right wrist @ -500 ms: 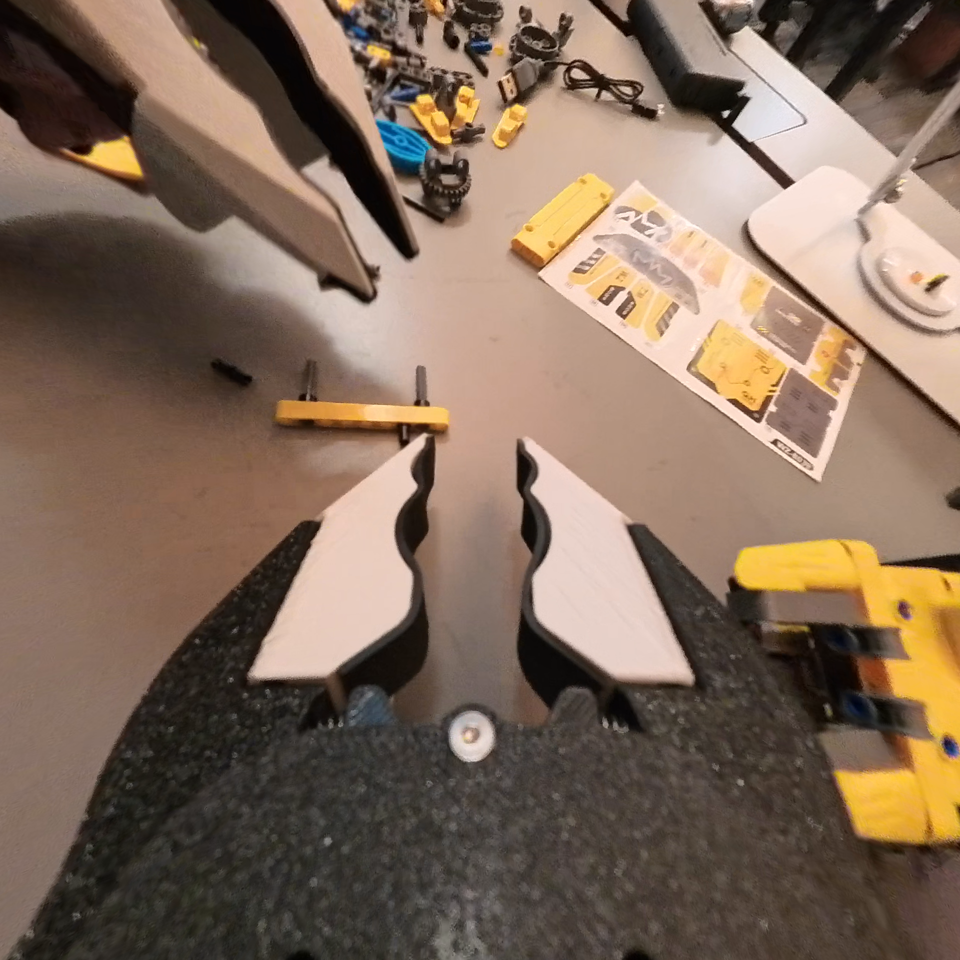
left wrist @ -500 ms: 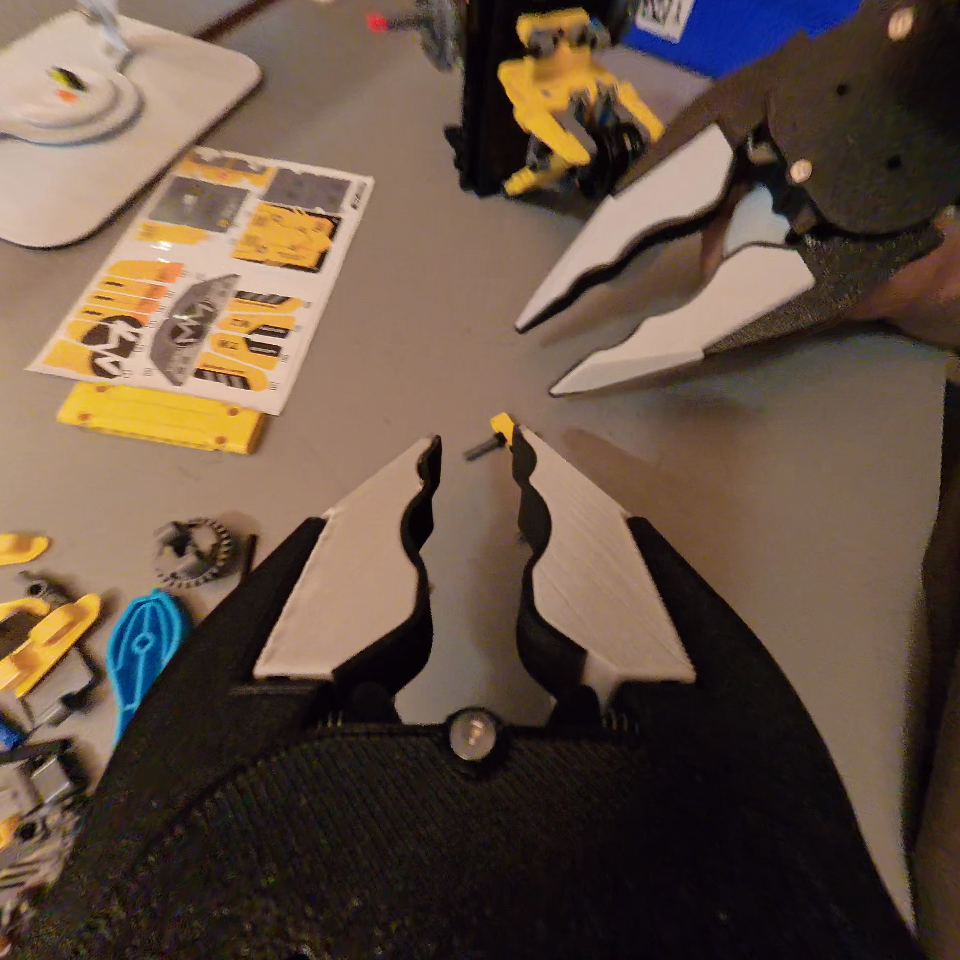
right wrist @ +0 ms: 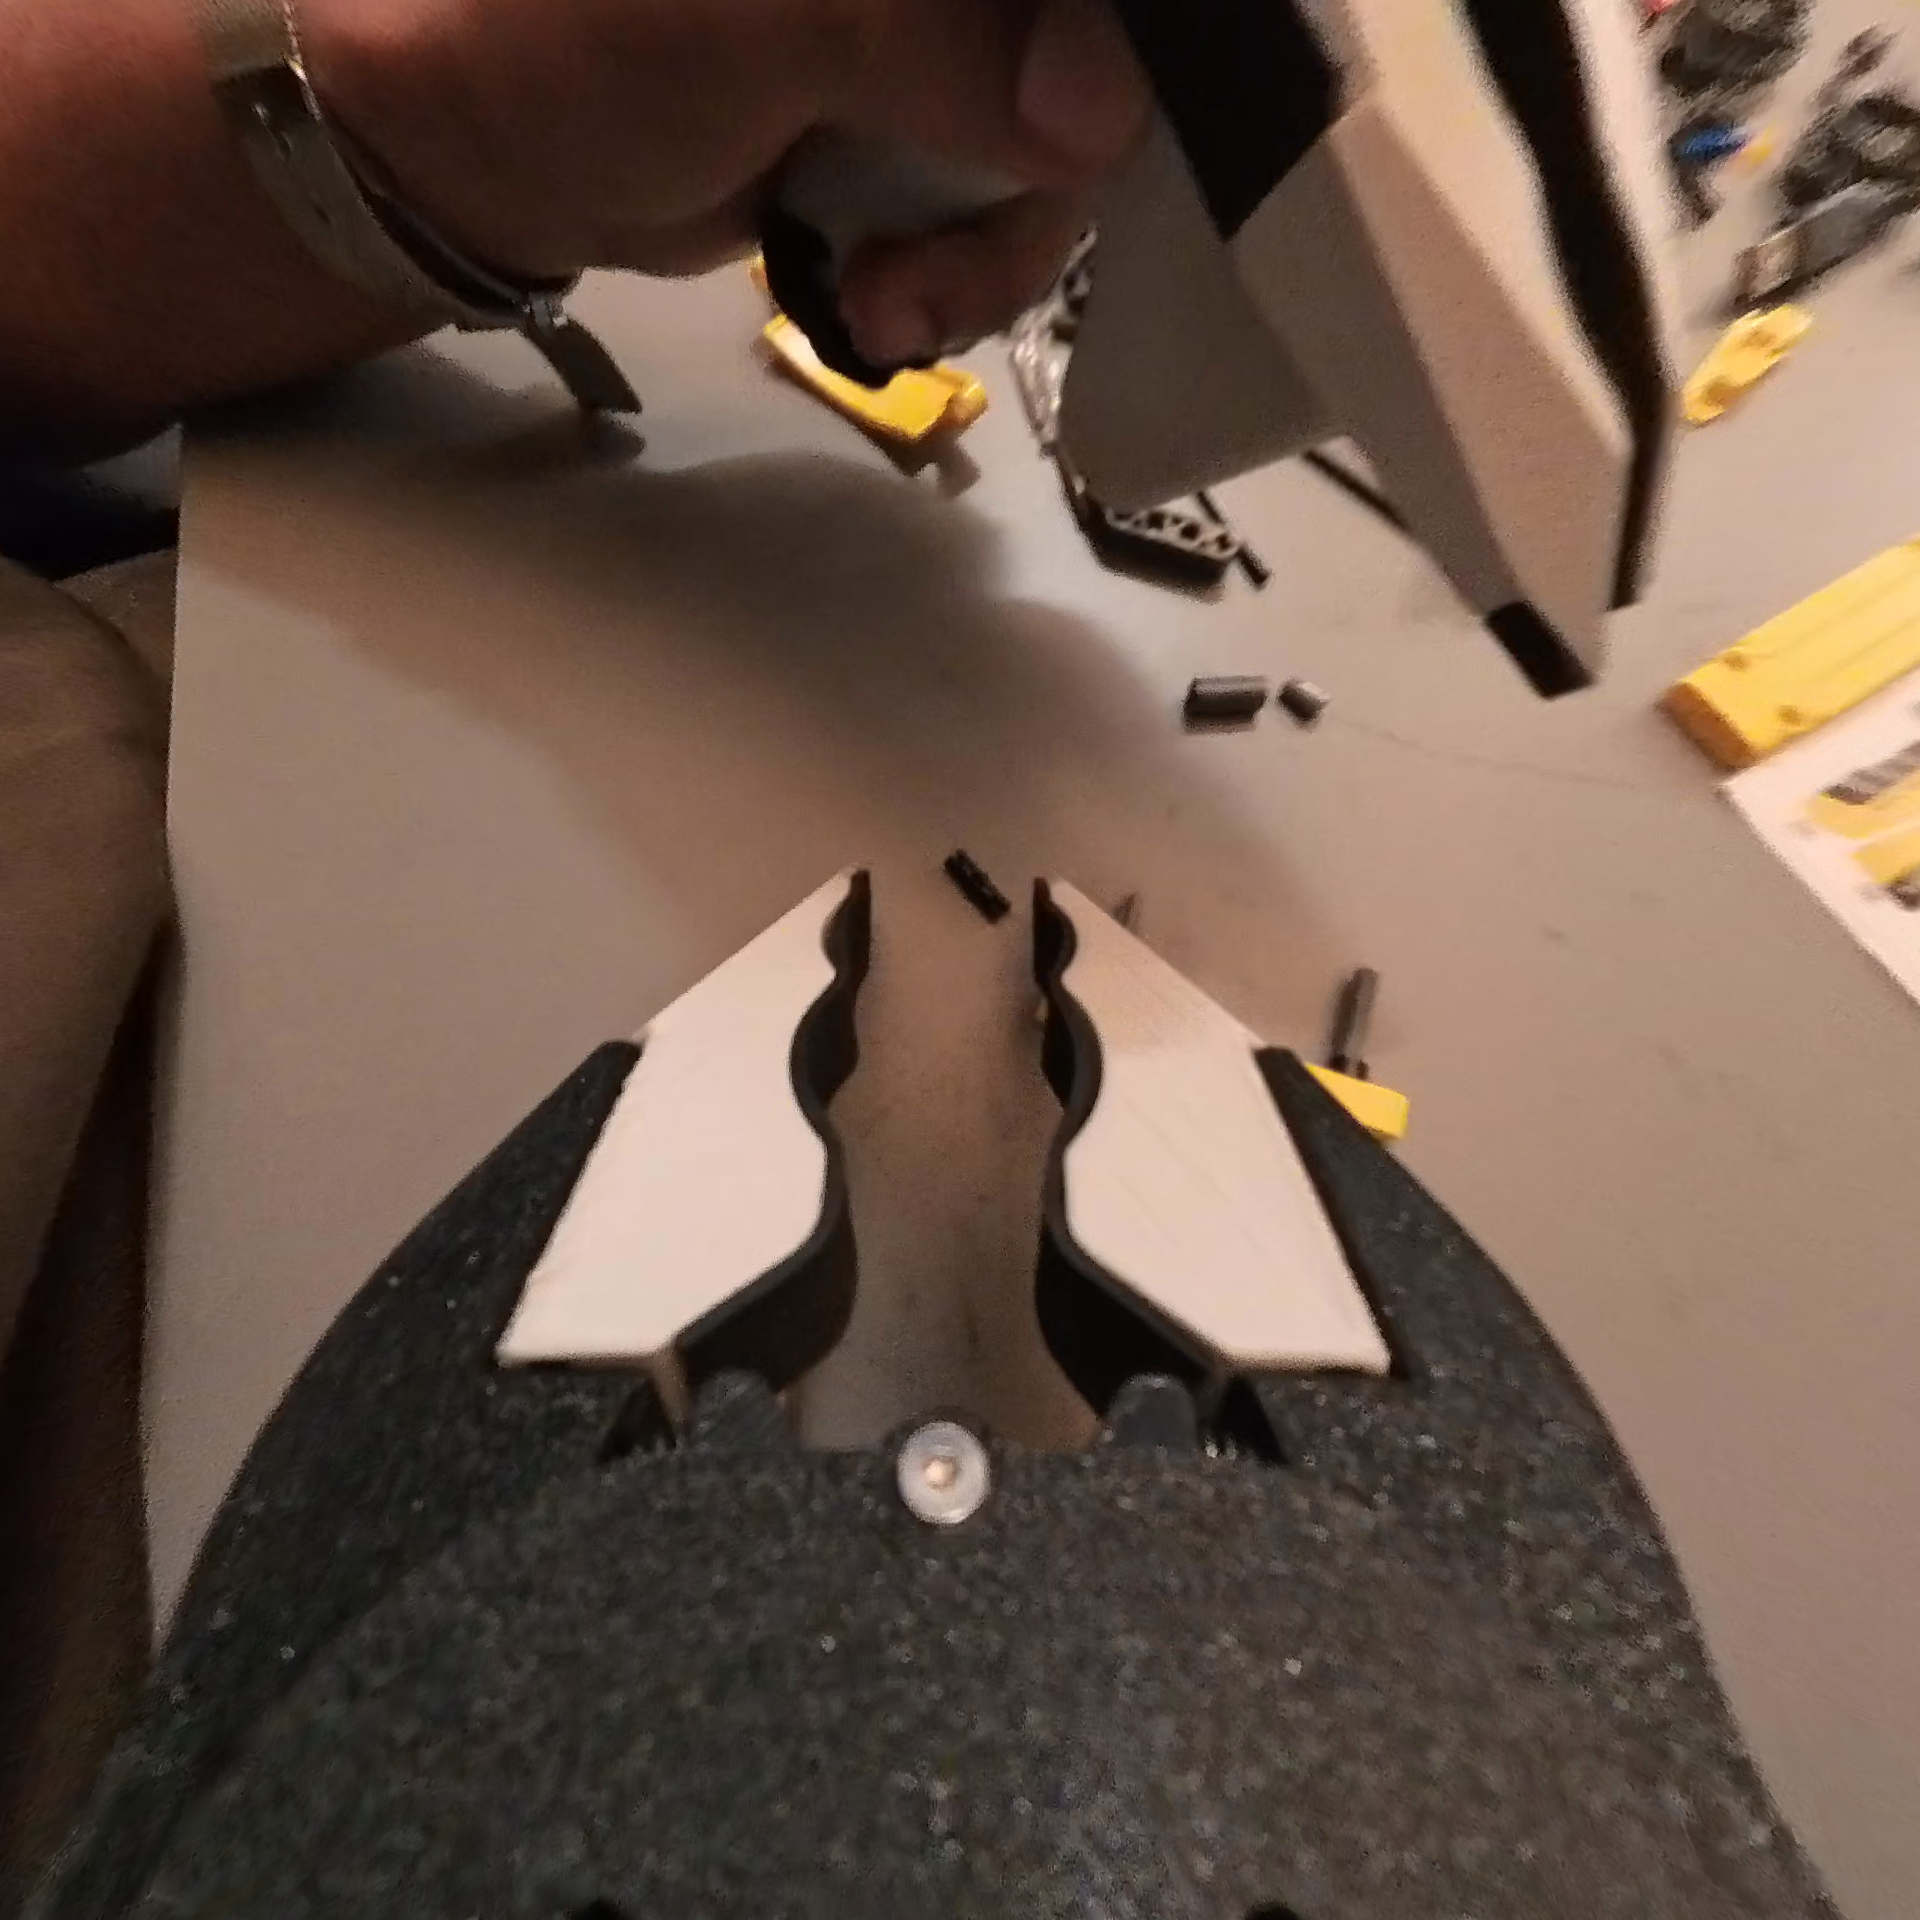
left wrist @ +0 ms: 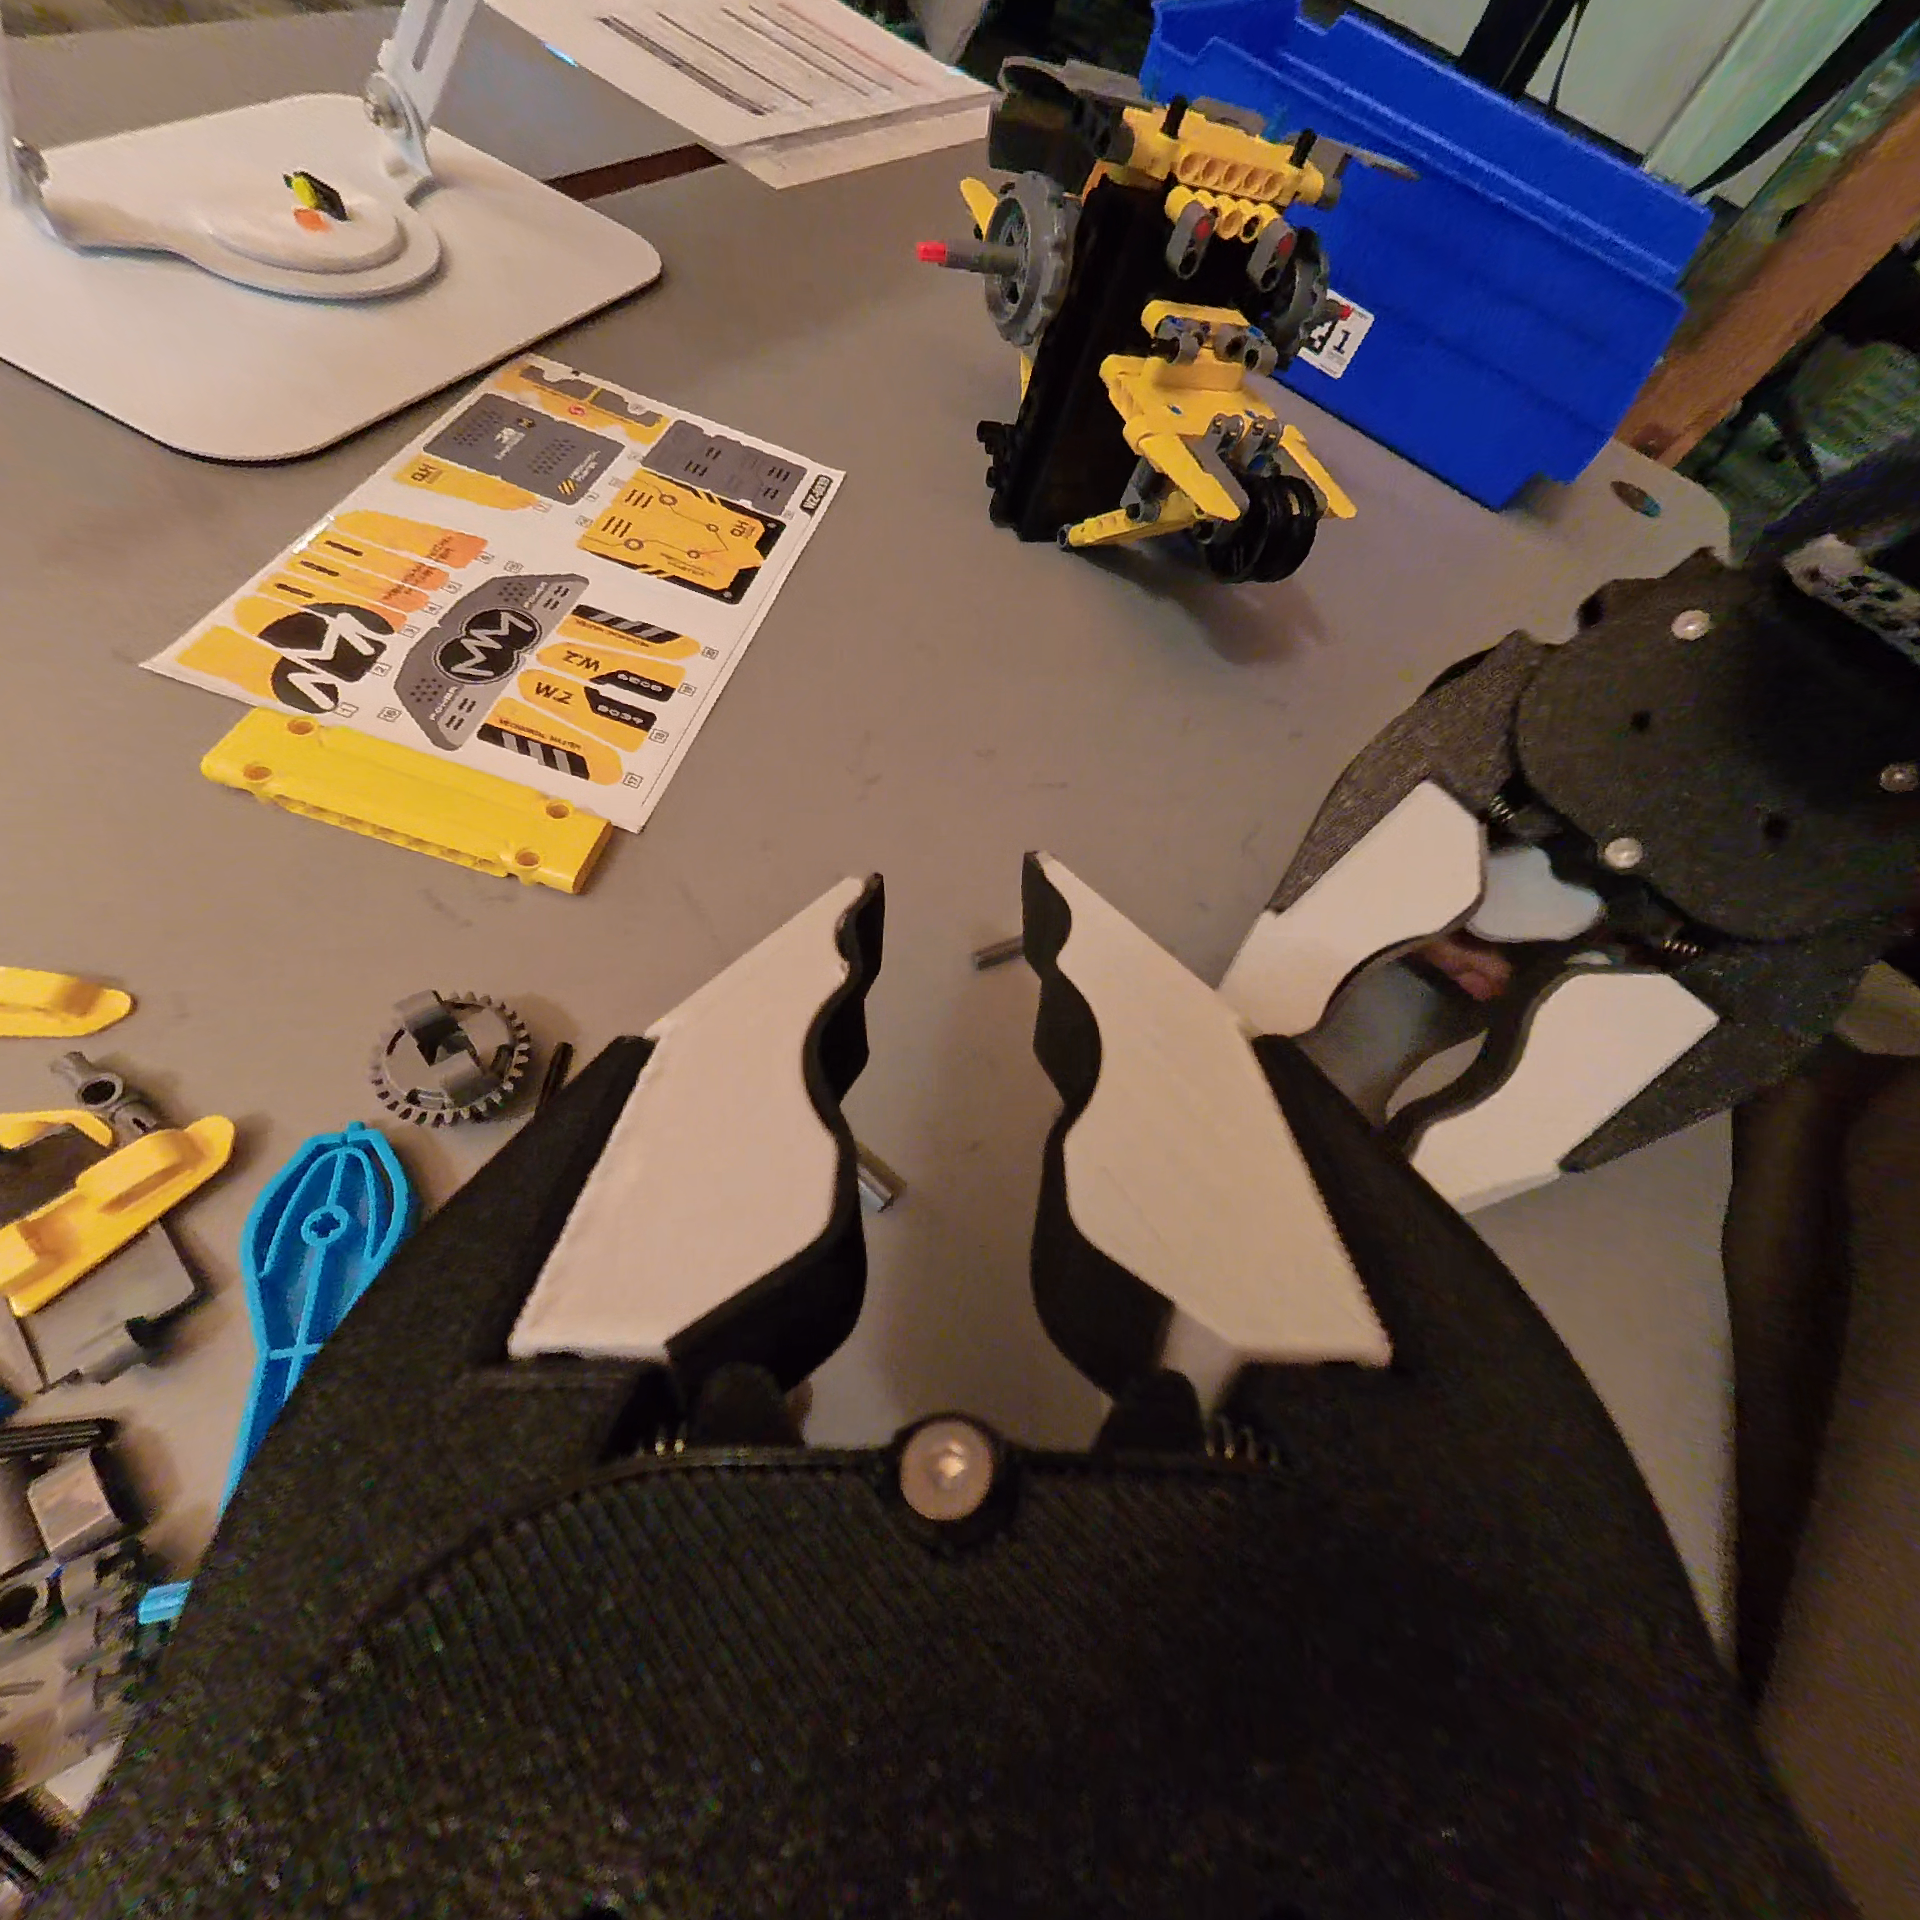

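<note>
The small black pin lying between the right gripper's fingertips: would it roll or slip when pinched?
The small black pin looks cylindrical, so a nudge probably rolls it across the smooth grey table. It is tiny beside the open right gripper, so it likely slips or twists unless pinched squarely.

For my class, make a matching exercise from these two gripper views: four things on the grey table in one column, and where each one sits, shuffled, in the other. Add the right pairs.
Things
1. sticker sheet
2. blue bin
3. small black pin
4. grey gear

Places
A. just ahead of the open right gripper
B. behind the yellow and black model
C. left of the open left gripper
D. overlapping the far edge of the long yellow panel

Pairs: 1-D, 2-B, 3-A, 4-C
</note>
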Demonstrator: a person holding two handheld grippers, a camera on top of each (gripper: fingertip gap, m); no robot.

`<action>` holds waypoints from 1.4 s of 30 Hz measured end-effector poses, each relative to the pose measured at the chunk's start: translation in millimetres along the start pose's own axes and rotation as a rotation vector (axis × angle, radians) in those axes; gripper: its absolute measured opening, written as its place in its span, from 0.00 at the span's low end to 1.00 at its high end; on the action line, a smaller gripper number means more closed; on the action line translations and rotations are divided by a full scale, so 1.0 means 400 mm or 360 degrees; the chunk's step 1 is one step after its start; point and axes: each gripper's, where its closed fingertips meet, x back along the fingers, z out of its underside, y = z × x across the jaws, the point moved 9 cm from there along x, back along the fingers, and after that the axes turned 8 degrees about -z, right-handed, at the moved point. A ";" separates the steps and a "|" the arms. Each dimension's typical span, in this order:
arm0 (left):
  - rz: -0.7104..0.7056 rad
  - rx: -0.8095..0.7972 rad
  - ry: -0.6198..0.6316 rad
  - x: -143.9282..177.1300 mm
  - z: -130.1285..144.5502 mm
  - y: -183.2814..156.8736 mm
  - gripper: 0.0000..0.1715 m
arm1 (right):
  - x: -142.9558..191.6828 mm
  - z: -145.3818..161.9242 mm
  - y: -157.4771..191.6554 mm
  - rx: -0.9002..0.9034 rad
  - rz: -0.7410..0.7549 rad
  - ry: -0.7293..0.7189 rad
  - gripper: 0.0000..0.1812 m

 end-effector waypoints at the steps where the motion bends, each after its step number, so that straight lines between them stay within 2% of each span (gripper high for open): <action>1: -0.0002 -0.0001 0.0002 -0.001 0.002 0.001 0.15 | -0.009 0.001 -0.004 -0.0013 -0.0030 0.0039 0.17; 17: 0.0012 0.0012 -0.0011 0.001 0.001 0.002 0.15 | -0.024 0.003 0.003 0.0090 -0.0054 0.0105 0.08; 21: 0.0022 0.0017 -0.0017 0.002 0.000 0.002 0.15 | -0.032 -0.003 -0.001 0.0064 -0.0022 0.0095 0.08; 24: 0.0014 0.0001 -0.0019 0.003 -0.001 -0.001 0.16 | -0.034 -0.004 -0.002 0.0063 0.0016 0.0097 0.03; 28: 0.0013 -0.0002 -0.0026 0.006 -0.003 -0.002 0.16 | -0.032 -0.004 0.001 0.0087 0.0052 0.0094 0.02; 34: 0.0040 0.0041 -0.0095 0.018 -0.011 0.000 0.17 | 0.045 -0.018 -0.029 0.0058 0.0210 -0.0204 0.02; 39: 0.0157 0.0128 -0.0152 0.019 -0.013 0.003 0.19 | 0.125 -0.011 -0.064 -0.0104 0.0200 -0.0502 0.02; 42: 0.0283 0.0161 -0.0173 0.014 -0.013 -0.008 0.20 | 0.151 0.001 -0.076 -0.0131 0.0254 -0.0551 0.02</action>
